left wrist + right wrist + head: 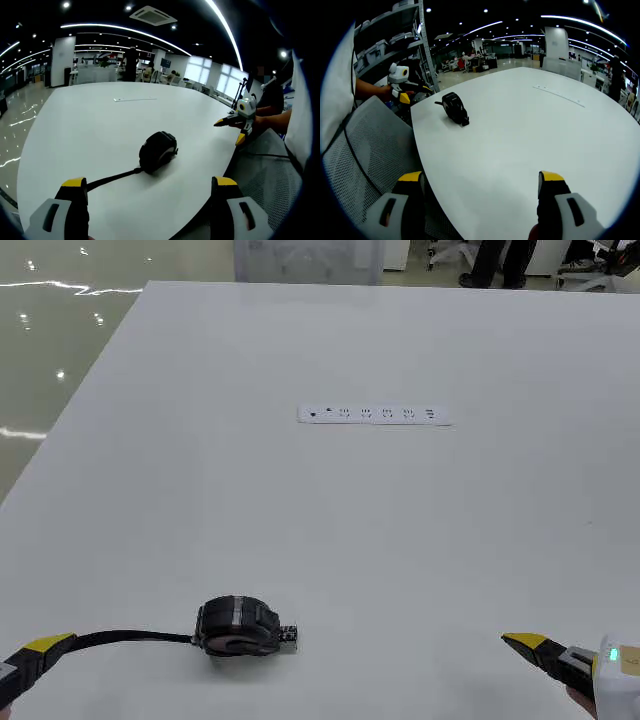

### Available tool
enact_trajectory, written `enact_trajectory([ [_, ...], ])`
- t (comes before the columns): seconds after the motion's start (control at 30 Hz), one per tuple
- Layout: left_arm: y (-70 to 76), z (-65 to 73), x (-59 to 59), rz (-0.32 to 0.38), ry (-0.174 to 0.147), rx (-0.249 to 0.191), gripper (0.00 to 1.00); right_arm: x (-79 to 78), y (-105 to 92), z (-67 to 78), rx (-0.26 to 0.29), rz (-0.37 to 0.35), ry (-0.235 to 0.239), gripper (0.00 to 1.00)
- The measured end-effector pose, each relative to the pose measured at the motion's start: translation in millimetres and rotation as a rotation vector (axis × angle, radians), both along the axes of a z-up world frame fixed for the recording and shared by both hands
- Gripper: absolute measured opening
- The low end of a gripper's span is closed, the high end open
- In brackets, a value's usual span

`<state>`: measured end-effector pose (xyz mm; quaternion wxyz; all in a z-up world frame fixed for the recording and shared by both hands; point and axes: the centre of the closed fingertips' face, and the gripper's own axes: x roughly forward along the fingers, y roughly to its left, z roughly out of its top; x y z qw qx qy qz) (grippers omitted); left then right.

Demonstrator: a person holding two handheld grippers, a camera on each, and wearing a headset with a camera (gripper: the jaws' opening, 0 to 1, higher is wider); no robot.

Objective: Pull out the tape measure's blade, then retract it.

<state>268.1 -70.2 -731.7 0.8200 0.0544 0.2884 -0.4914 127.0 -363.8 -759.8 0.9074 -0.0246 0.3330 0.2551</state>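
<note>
A black tape measure (238,627) lies on the white table (380,520) near its front edge, blade tip (288,634) pointing right and barely out of the case. Its black wrist strap (130,637) trails left toward my left gripper (45,645). In the left gripper view the jaws stand wide apart around nothing, left gripper (150,182) short of the tape measure (158,150); the strap (112,177) runs beside the left jaw. My right gripper (525,642) hovers open at the front right, far from the tape measure (455,106), right gripper (480,176) holding nothing.
A white power strip (373,414) lies flat at the table's middle. The table's front edge is right below both grippers. A grey mesh chair (365,150) stands by the person's body. Office chairs and people stand beyond the far edge.
</note>
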Motion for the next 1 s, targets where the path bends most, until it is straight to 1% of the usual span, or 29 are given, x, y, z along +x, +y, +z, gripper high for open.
enact_trajectory([
  [0.87,-1.5,0.7,0.2,-0.003,-0.003,-0.008,1.0,-1.6,1.7,0.1,0.002,0.0,0.002,0.95],
  [1.0,-2.2,1.8,2.1,-0.007,-0.016,-0.005,0.99,-0.5,1.9,1.1,0.004,0.002,-0.002,0.95],
])
